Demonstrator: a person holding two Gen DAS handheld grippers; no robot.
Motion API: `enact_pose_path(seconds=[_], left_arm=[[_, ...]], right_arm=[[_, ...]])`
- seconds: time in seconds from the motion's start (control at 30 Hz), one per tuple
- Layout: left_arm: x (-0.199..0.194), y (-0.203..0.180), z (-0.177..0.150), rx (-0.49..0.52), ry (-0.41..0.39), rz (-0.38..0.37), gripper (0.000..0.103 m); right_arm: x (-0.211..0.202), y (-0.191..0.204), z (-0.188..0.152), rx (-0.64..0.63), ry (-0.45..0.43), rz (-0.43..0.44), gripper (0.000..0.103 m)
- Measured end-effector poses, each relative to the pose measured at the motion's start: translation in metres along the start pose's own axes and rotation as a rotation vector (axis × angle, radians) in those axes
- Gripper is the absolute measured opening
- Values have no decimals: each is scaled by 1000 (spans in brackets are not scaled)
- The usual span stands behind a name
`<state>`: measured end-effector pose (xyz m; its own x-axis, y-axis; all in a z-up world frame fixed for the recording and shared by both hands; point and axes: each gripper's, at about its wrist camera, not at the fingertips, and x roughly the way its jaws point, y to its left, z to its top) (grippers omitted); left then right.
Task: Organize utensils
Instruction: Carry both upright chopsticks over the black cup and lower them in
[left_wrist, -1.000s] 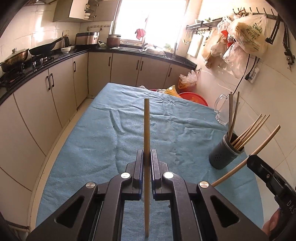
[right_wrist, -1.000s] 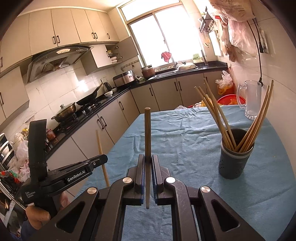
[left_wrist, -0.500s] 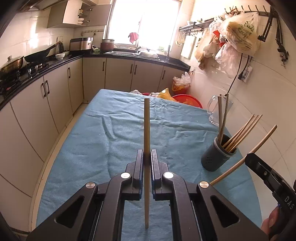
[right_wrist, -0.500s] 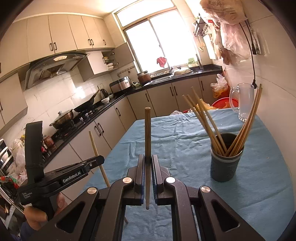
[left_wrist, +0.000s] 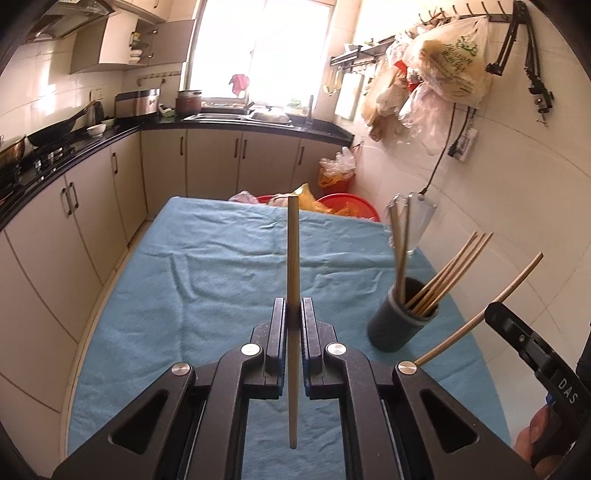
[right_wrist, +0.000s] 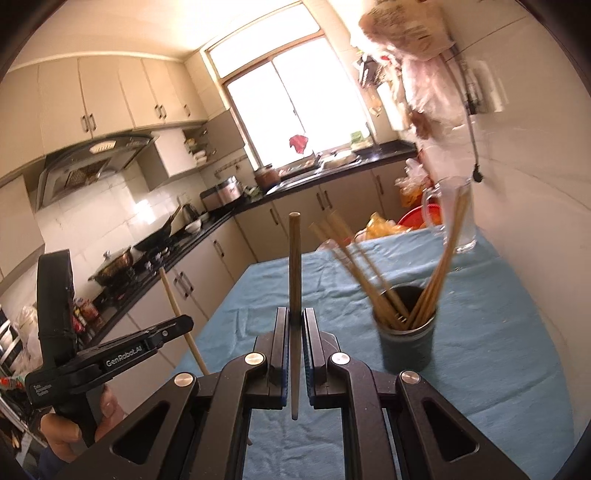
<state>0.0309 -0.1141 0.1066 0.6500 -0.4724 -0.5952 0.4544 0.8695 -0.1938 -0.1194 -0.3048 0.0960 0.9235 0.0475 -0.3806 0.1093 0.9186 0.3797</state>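
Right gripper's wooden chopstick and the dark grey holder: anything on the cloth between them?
Nothing: in the right wrist view, only bare blue tablecloth lies between the wooden chopstick in the right gripper and the dark grey holder.

Blue-clothed table (left_wrist: 207, 280), grey holder (left_wrist: 400, 321), jug (right_wrist: 458, 218)

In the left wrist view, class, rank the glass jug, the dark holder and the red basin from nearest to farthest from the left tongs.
1. Dark holder: on the blue cloth, right of the left tongs.
2. Glass jug: further back, by the right wall.
3. Red basin: beyond the table's far edge.
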Motion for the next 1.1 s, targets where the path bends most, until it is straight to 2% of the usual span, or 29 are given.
enact_pose_path(seconds=[0.27,0.57,0.63,0.8,1.1], left_arm=[[-1,-44,31,33,-30,-85,6],[-7,-96,90,32,-131,-165,6],[-3,-107,102,24,-150,-176,6],[24,-130,120,5,-136,-201,6],[84,-134,106,-15,-70,-193,6]], right_arm=[[-34,-37,31,54,-117,-61,8],[-60,-66,71,88,-238,-115,8],[-60,-70,78,93,-247,-122,8],[-47,-87,91,120,-255,-138,8],[-14,-116,93,172,-224,-152,8]])
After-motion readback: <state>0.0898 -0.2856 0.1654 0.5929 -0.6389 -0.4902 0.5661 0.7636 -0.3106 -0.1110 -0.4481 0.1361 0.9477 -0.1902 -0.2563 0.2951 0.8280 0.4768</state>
